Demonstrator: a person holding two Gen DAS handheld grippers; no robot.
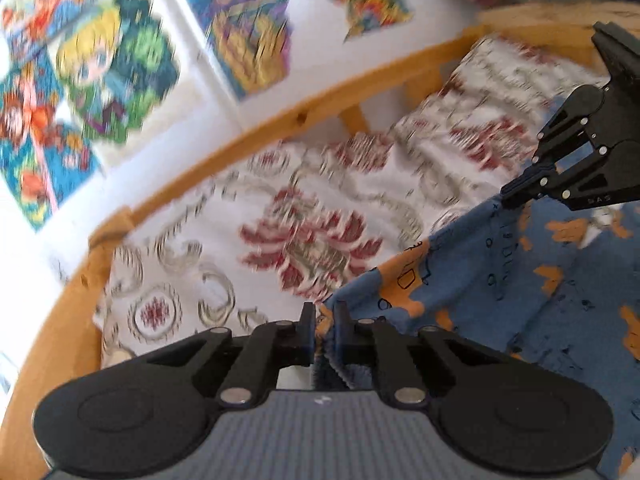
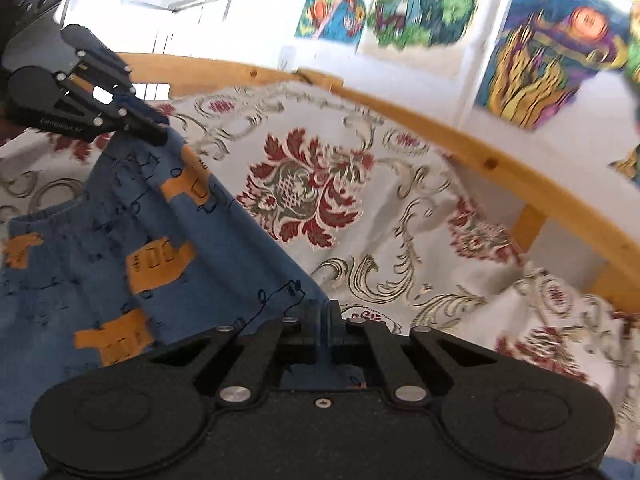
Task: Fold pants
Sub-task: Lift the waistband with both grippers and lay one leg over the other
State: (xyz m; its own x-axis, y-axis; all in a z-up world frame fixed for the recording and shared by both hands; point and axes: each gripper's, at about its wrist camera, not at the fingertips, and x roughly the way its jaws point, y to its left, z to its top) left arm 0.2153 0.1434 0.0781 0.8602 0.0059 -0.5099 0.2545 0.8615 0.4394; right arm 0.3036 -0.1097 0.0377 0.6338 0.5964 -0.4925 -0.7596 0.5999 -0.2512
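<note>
Bed cover: white woven bedspread (image 2: 400, 216) with red and olive floral medallions, spread over the whole surface.
Frame: curved pale pine bed rail (image 1: 312, 108) along the bedspread's far edge.
Wall: white, hung with bright cartoon posters (image 1: 116, 64).
Pants: blue cotton pants (image 2: 120, 240) printed with orange patches, lifted off the bedspread and stretched between the two tools.
Left gripper (image 1: 323, 320): black fingers pinched tight on a pants edge.
Right gripper (image 2: 323, 314): black fingers clamped together on the opposite pants edge.
</note>
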